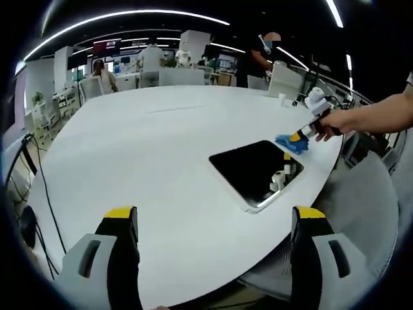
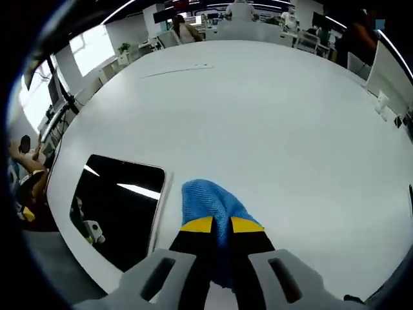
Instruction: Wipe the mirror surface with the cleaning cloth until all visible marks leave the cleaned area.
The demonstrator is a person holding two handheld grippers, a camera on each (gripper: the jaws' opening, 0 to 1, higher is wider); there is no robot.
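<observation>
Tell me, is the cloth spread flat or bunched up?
Bunched: the cloth is pinched in a lump in the right gripper, on the table beside the mirror.

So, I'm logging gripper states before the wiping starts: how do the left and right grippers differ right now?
The left gripper is open, its jaws wide apart and holding nothing; the right gripper is shut on the blue cloth. The left gripper hangs back from the mirror, over bare white table; the right gripper sits right beside the mirror's edge. Both have yellow-tipped black jaws.
</observation>
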